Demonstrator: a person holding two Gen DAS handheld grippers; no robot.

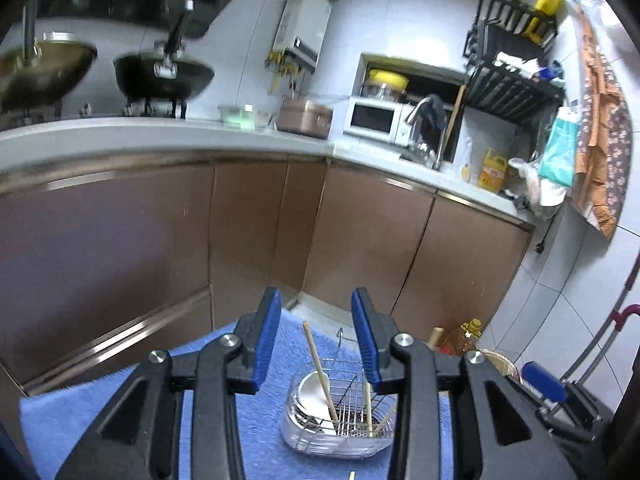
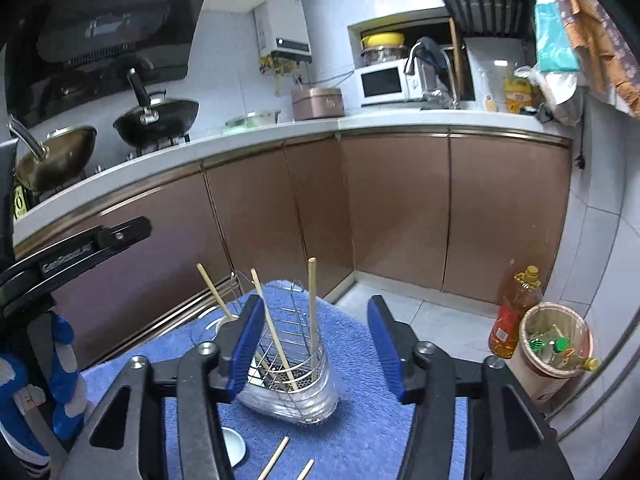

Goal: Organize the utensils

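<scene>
A wire utensil holder [image 1: 340, 420] in a clear drip tray stands on a blue towel [image 1: 120, 412]. It holds wooden chopsticks [image 1: 318, 364] and a white spoon [image 1: 314, 398]. In the right wrist view the holder [image 2: 292, 356] has three chopsticks [image 2: 312, 304] standing in it. Two loose chopsticks [image 2: 274, 458] and a white spoon [image 2: 234, 446] lie on the towel [image 2: 356, 364] in front of it. My left gripper [image 1: 316, 336] is open and empty above the holder. My right gripper [image 2: 316, 348] is open and empty, its jaws either side of the holder, nearer the camera.
Brown cabinets [image 2: 396, 208] run under a white counter [image 2: 240, 140] with two woks [image 2: 158, 120], a rice cooker [image 2: 318, 102] and a microwave [image 2: 384, 82]. An oil bottle [image 2: 512, 316] and a waste bin [image 2: 554, 348] stand on the floor at right.
</scene>
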